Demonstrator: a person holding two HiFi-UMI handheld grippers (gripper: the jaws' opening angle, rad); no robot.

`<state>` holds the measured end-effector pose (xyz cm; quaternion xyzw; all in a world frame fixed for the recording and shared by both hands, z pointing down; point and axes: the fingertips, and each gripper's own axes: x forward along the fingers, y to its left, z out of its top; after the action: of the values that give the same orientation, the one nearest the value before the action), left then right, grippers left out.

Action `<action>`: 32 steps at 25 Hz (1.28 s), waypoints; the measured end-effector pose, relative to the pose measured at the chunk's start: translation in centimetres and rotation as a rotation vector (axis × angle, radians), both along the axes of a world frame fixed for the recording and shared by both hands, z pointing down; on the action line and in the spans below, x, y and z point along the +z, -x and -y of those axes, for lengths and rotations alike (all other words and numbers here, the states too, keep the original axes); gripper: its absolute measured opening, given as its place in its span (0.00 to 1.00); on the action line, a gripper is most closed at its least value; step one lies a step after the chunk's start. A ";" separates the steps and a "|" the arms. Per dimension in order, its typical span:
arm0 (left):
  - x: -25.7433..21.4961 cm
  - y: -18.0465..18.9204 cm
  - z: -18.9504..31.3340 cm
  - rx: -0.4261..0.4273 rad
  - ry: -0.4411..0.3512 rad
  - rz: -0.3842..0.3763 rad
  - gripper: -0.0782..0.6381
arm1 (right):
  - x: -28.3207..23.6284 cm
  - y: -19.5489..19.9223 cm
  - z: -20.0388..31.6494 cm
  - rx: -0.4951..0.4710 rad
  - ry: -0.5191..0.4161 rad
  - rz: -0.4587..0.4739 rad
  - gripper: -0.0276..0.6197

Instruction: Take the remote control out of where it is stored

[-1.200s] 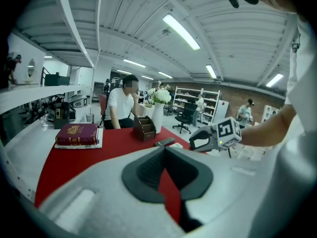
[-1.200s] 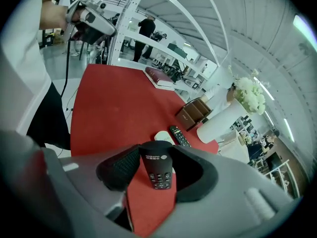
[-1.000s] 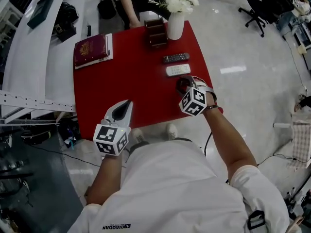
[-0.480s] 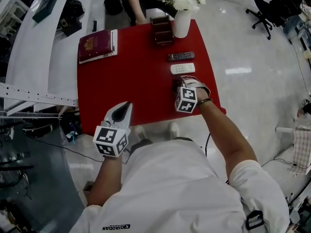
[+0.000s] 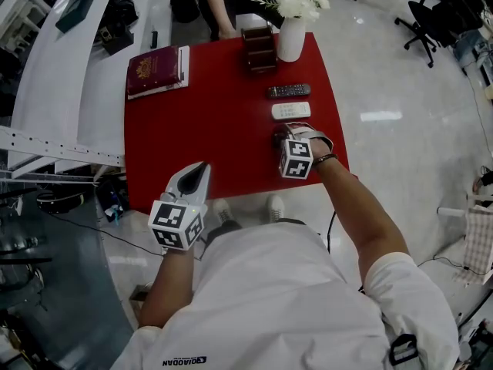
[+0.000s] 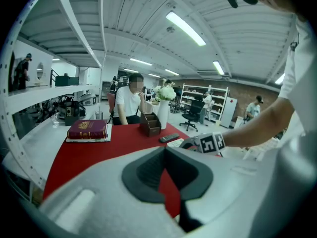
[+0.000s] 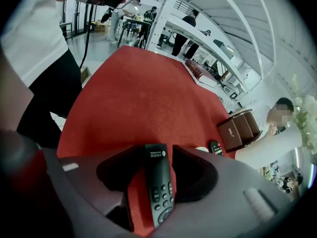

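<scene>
Book [image 5: 156, 70] at far left corner of table [image 5: 208, 137], holder [image 5: 260, 49] left of vase [image 5: 290, 40] at far edge, far remote [image 5: 289, 91], middle remote [image 5: 290, 111], near remote [image 7: 158, 182] in a row before the vase

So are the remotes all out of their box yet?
Nearly. A black remote and a white remote already lie on the red table. A third black remote lies between the right gripper's jaws, which have just been opening. Whether the wooden holder holds more, I can't tell.

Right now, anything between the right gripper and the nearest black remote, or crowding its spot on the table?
Nothing visible. The black remote lies on the red table between the right gripper's jaws, which have just been opening; the white remote sits beyond, apart.
</scene>
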<state>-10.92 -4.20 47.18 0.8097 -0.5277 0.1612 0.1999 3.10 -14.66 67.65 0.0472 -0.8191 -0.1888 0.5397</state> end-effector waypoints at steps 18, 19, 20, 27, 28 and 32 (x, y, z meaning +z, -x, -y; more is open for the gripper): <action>-0.3 -3.7 1.1 0.016 -0.014 0.001 0.11 | -6.1 -1.8 -0.7 0.153 0.033 0.287 0.33; -0.4 -4.1 1.2 0.019 -0.016 0.001 0.11 | -6.9 -2.1 -0.8 0.173 0.041 0.321 0.32; -0.4 -4.5 1.3 0.021 -0.018 0.001 0.11 | -7.7 -2.4 -0.9 0.192 0.048 0.355 0.31; -0.8 -6.8 1.4 0.016 -0.034 -0.006 0.11 | -12.4 -5.1 -2.5 0.337 0.133 0.563 0.18; -0.8 -7.2 1.4 0.014 -0.036 -0.007 0.11 | -12.9 -5.7 -2.9 0.360 0.148 0.586 0.14; -0.9 -8.2 1.2 -0.003 -0.046 -0.006 0.11 | -14.8 -7.4 -4.1 0.429 0.224 0.690 0.05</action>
<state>-2.74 -5.39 46.24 0.8139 -0.5316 0.1462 0.1832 10.47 -10.55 52.88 0.2184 -0.9387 0.0448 0.2627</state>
